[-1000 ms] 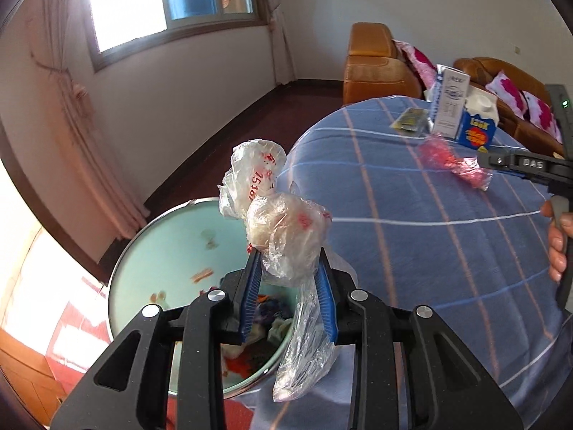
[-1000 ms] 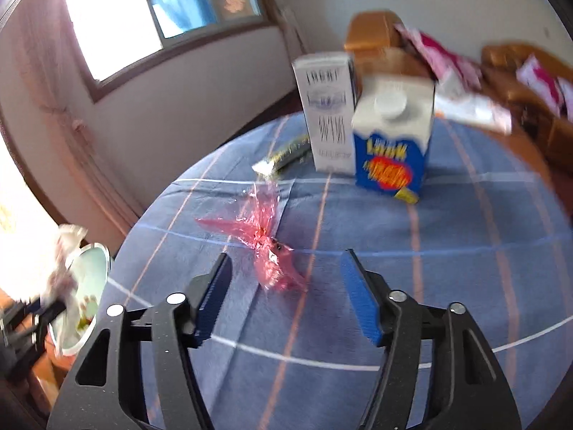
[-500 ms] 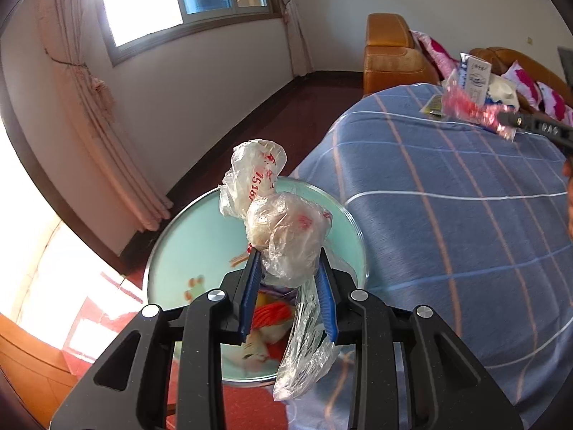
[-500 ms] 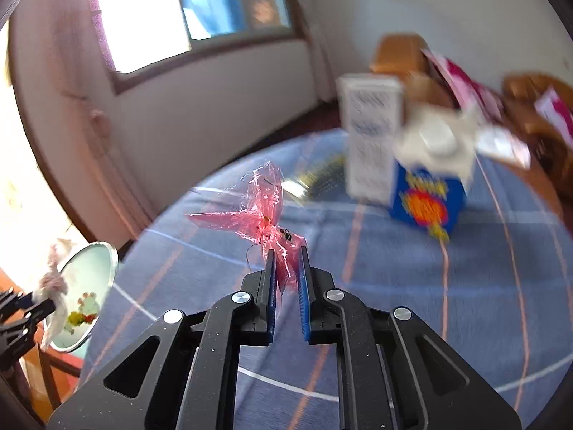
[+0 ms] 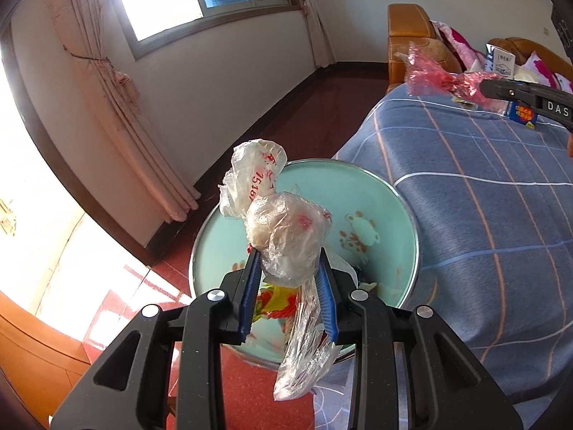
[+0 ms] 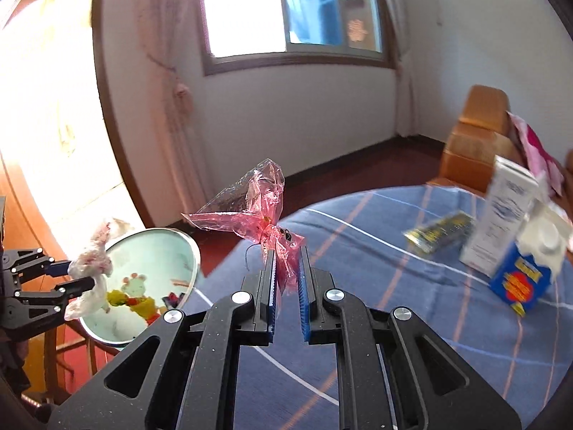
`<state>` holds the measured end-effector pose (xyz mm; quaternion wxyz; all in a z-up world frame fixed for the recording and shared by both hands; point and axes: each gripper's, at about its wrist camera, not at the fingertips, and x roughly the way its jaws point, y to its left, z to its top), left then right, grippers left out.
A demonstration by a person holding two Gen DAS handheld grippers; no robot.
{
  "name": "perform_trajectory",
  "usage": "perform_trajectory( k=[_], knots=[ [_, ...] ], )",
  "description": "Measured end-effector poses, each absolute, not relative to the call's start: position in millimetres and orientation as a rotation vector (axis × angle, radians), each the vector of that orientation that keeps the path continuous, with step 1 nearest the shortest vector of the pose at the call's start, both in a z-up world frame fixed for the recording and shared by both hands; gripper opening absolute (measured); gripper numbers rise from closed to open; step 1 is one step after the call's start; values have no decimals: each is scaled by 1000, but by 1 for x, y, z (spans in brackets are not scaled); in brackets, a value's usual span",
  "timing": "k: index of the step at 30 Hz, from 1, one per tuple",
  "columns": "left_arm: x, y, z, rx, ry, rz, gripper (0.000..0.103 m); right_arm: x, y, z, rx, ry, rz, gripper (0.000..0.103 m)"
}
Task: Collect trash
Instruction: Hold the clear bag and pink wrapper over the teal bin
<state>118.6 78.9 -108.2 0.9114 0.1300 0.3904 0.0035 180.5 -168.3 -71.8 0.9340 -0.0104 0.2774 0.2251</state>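
Note:
My left gripper [image 5: 288, 261] is shut on a crumpled clear plastic bag [image 5: 283, 236] with red print, held right above a pale green basin [image 5: 379, 211] that has scraps of trash at its bottom. In the right wrist view, my right gripper [image 6: 286, 256] is shut on a pink plastic wrapper [image 6: 250, 211], lifted off the blue checked tablecloth [image 6: 394, 304]. The same wrapper [image 5: 440, 75] shows far right in the left wrist view, above the table. The left gripper [image 6: 77, 272] with its bag [image 6: 93, 268] appears at the left over the basin [image 6: 150, 251].
On the table stand a white carton [image 6: 501, 222] and a blue-and-white milk carton [image 6: 526, 276], with a flat dark-yellow packet [image 6: 440, 231] lying beside them. An orange sofa [image 5: 412, 36] with pink cushions is behind the table. The floor is dark red.
My right gripper closed on the pink wrapper, lifted it off the cloth and swung it left toward the basin. My left gripper carried the clear bag from the table edge over the basin.

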Motion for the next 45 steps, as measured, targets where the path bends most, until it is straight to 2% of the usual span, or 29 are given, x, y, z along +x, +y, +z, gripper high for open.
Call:
perform_trajectory(
  k=[12, 45],
  knots=[
    [112, 98, -104, 292, 799, 72, 30, 183, -110, -78, -115, 533, 558, 12],
    [110, 108, -108, 312, 791, 125, 30, 183, -77, -87, -190, 518, 625, 12]
  ],
)
